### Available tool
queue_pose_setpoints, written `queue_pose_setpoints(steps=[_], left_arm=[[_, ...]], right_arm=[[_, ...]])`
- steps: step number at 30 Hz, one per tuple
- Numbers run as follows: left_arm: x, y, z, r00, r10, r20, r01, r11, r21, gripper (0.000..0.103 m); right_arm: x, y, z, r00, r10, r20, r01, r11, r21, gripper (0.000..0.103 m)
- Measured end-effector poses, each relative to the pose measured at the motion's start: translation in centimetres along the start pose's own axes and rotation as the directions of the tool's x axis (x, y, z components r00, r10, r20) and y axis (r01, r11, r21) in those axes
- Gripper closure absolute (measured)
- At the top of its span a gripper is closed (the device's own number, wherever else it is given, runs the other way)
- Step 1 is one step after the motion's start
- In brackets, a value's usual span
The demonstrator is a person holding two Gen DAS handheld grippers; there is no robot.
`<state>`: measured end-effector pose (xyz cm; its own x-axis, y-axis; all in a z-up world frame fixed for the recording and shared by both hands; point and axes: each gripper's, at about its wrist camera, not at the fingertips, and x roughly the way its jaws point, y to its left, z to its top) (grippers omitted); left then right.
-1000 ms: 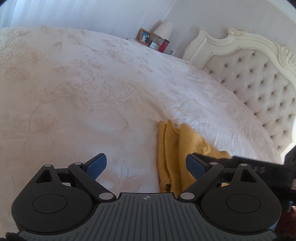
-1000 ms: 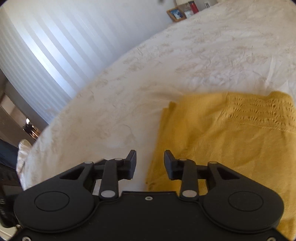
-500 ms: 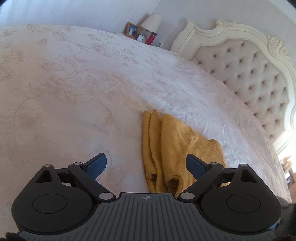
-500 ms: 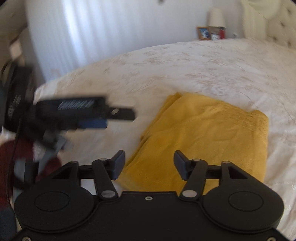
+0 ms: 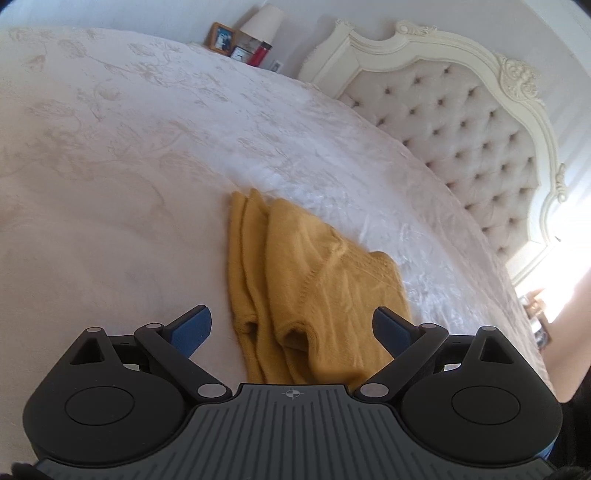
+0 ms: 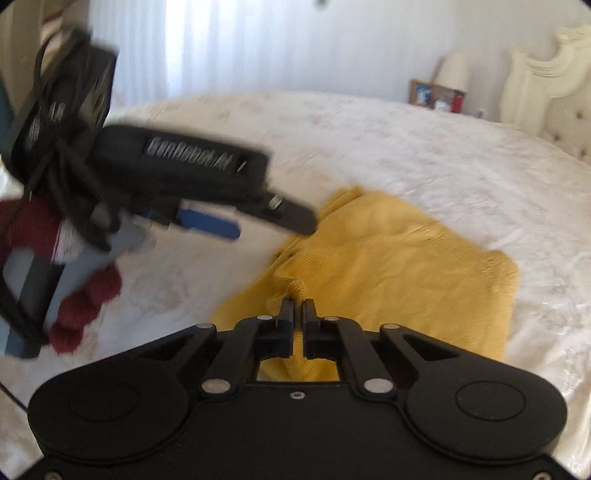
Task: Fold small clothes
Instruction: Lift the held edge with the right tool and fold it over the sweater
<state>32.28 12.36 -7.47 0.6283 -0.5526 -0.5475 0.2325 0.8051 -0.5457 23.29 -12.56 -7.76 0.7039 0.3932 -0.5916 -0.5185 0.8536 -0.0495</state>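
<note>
Here the right gripper (image 6: 297, 308) pinches the yellow garment's (image 5: 325, 280) edge on the bedspread (image 5: 110, 155); left gripper (image 5: 291, 328) spread wide above it.

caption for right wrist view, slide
Right tool pinches yellow garment edge on the bed; open left tool alongside.

One yellow knit garment (image 5: 314, 280) lies at 6 o'clock on the one bed (image 5: 110, 166). Two grippers show: the left gripper (image 5: 291, 328) and the right gripper (image 6: 297, 308). At 12 o'clock stand one picture frame (image 5: 222, 36), one lamp (image 5: 263, 20) and one red can (image 5: 260, 54); one tufted headboard (image 5: 461, 125) sits at 2 o'clock.
</note>
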Motion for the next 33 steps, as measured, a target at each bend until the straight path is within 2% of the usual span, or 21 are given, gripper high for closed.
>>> queue_pose_setpoints(steps=[5,9,11,14,18,23,30,31,32,33], left_arm=[[1.2,-0.6,-0.4,0.992,-0.108,-0.061,0.104,0.993,-0.063,0.007],[2.7,-0.9,-0.4,0.974,-0.205,-0.098,0.191,0.972,-0.138,0.006],[4.1,-0.6,-0.5,0.967,-0.225,-0.123,0.200,0.961,-0.189,0.000],[6.6,0.6,-0.5,0.956,-0.244,-0.164,0.194,0.943,-0.269,0.001],[8.0,0.9,0.9,0.953,-0.265,-0.146,0.212,0.929,-0.303,0.001],[9.5,0.2,3.5,0.969,-0.202,-0.140,0.161,0.952,-0.261,0.001],[11.5,0.2,5.5,0.977,-0.155,-0.147,0.117,0.963,-0.242,0.002],[11.7,0.2,5.8,0.979,-0.140,-0.147,0.103,0.966,-0.236,0.004],[11.8,0.3,6.0,0.981,-0.123,-0.150,0.086,0.969,-0.233,0.014],[12.0,0.3,6.2,0.983,-0.100,-0.157,0.062,0.971,-0.230,0.018]], right_arm=[[-1.9,-1.7,-0.2,0.997,-0.035,0.067,0.031,0.998,0.061,0.094],[-2.3,-2.3,-0.5,0.996,-0.026,0.085,0.017,0.995,0.097,0.094],[-2.3,-2.3,-0.6,0.996,-0.017,0.088,0.008,0.995,0.102,0.094],[-2.3,-1.9,-0.6,0.995,-0.006,0.095,-0.003,0.996,0.092,0.094],[-2.6,-1.9,-1.2,0.994,0.009,0.107,-0.019,0.995,0.098,0.094],[-2.9,-1.9,-1.7,0.993,0.015,0.114,-0.027,0.994,0.106,0.094],[-3.1,-2.0,-2.5,0.992,0.022,0.120,-0.035,0.993,0.109,0.094],[-3.1,-2.0,-2.5,0.992,0.023,0.121,-0.036,0.993,0.110,0.094],[-3.2,-1.9,-2.6,0.992,0.023,0.122,-0.037,0.993,0.110,0.094],[-3.2,-1.9,-2.6,0.992,0.024,0.124,-0.037,0.993,0.108,0.094]])
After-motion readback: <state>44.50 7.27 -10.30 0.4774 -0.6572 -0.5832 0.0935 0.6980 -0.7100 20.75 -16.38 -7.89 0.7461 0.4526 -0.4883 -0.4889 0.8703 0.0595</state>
